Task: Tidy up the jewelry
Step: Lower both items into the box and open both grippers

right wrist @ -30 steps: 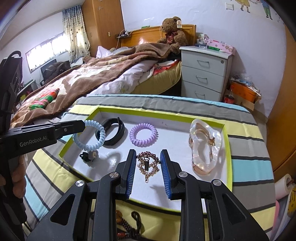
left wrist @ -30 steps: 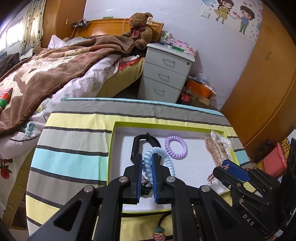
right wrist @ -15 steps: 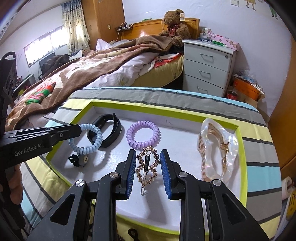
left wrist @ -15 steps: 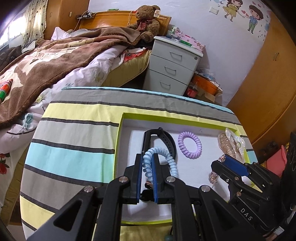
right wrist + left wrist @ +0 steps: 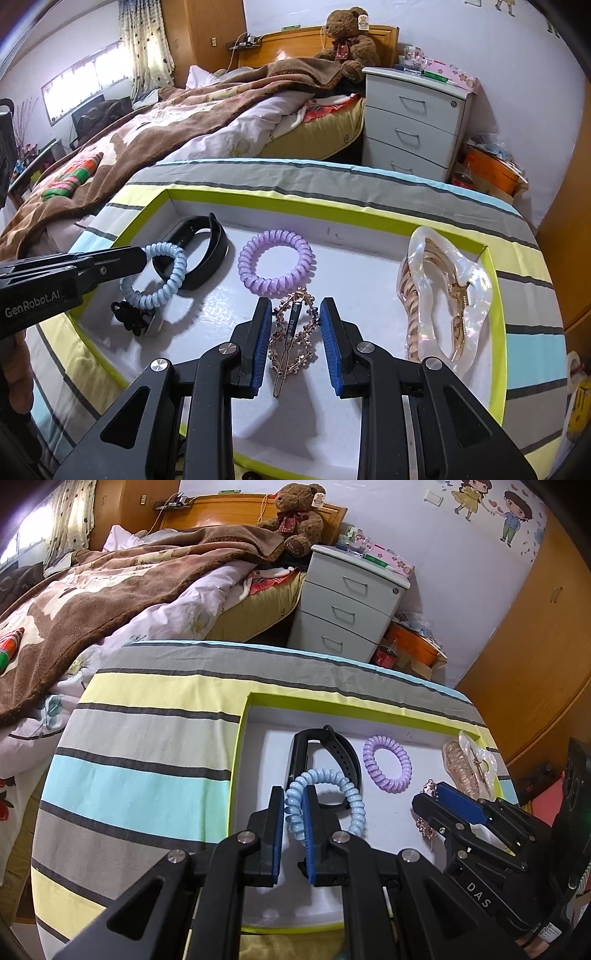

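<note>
Bedroom scene w/ a striped worktop [image 5: 147,782] carrying a shallow white tray [image 5: 496,295] w/ lime-green rim. L gripper [image 5: 293,808] has its fingers clenched on a blue coil tie [image 5: 351,797], gripping the coil's 9 o'clock side; the tie is lifted at the tray's L end and overlaps a black band [image 5: 343,760] behind it. A small black clip [image 5: 135,319] hangs off the tie by the tray floor. R gripper [image 5: 295,332] has its fingers grasping a gold hairpin [image 5: 293,339] at the tray's near middle. At 12 o'clock of the hairpin, touching it, lies a purple coil tie [image 5: 277,262]. At 3 o'clock, apart, lies a clear claw clip [image 5: 447,295]. Bed [image 5: 110,590] and drawers [image 5: 351,602] sit behind the worktop.
</note>
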Demonstrator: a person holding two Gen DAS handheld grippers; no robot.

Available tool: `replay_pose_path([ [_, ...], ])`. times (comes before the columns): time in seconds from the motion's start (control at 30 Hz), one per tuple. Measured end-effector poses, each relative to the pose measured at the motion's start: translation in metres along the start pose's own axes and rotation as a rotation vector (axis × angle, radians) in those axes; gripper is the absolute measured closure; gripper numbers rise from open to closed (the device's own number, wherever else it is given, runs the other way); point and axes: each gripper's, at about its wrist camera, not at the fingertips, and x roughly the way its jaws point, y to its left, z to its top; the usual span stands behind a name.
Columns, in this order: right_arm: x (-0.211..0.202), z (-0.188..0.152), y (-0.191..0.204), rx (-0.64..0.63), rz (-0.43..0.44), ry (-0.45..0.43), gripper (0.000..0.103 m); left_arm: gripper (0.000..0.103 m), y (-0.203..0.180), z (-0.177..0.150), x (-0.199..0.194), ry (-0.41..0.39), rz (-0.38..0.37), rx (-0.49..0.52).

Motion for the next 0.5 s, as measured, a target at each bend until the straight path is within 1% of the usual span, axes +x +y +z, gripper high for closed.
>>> replay_pose_path([
  [0.37, 0.0020, -0.0007, -0.0004, -0.002, -0.005, 0.006, 0.075, 0.091, 0.0030, 0.0010, 0.0018, 0.011, 0.003, -0.012],
  [0.43, 0.0022, -0.0013, -0.0004, 0.000, -0.006, 0.005, 0.075, 0.088, 0.0016, 0.0011, 0.0016, 0.011, 0.001, -0.006],
  [0.5, 0.0022, -0.0014, -0.0007, 0.000, -0.007, 0.003, 0.075, 0.086, 0.0012, 0.0011, 0.0024, 0.012, -0.002, -0.006],
])
